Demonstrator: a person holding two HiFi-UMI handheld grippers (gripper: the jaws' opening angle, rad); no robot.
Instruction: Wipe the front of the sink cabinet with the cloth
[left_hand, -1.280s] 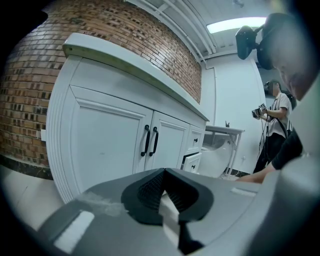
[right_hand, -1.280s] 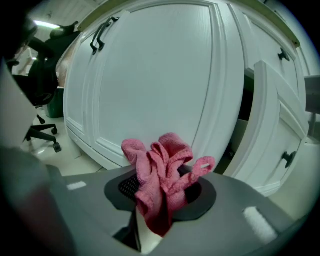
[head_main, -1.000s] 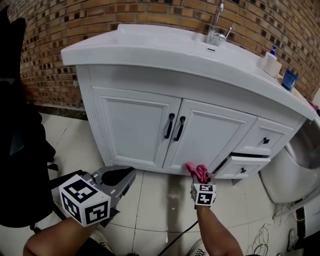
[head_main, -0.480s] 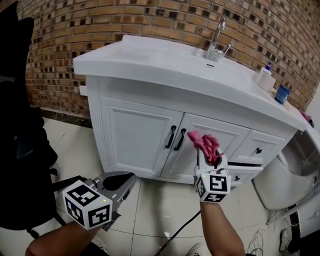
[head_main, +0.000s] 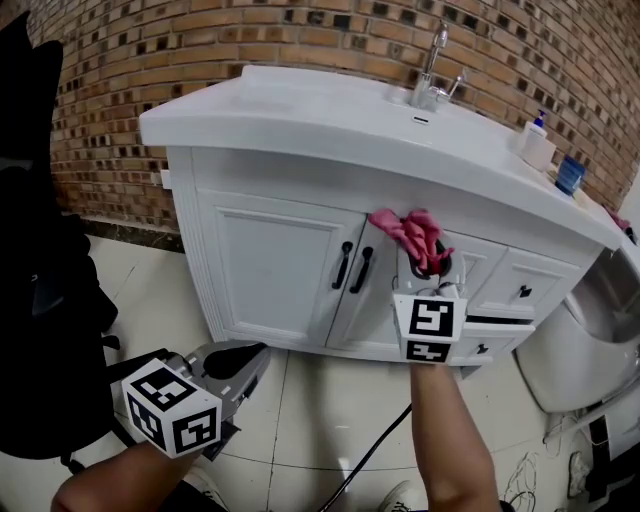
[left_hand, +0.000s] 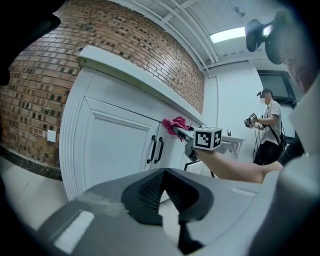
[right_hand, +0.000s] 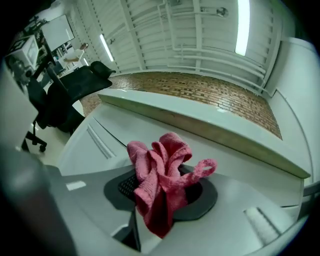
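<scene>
The white sink cabinet (head_main: 290, 270) has two doors with black handles (head_main: 352, 268) and drawers at its right. My right gripper (head_main: 428, 258) is shut on a crumpled pink cloth (head_main: 408, 232), held up against the top of the right-hand door, just under the countertop lip. In the right gripper view the cloth (right_hand: 161, 189) bunches out of the shut jaws close to the cabinet front (right_hand: 150, 130). My left gripper (head_main: 248, 358) hangs low at the left over the floor, shut with nothing in it. The left gripper view shows its jaws closed (left_hand: 167, 200) and the cloth (left_hand: 175, 124) far ahead.
A tap (head_main: 432, 62), a soap bottle (head_main: 537, 140) and a blue cup (head_main: 571, 172) stand on the countertop. One lower right drawer (head_main: 495, 335) is slightly open. A black chair (head_main: 40, 300) stands at the left, a white toilet (head_main: 585, 330) at the right. A person (left_hand: 270, 125) stands far off.
My right gripper has risen with the cloth from the cabinet's foot to the top of the right door. The left gripper has stayed where it was.
</scene>
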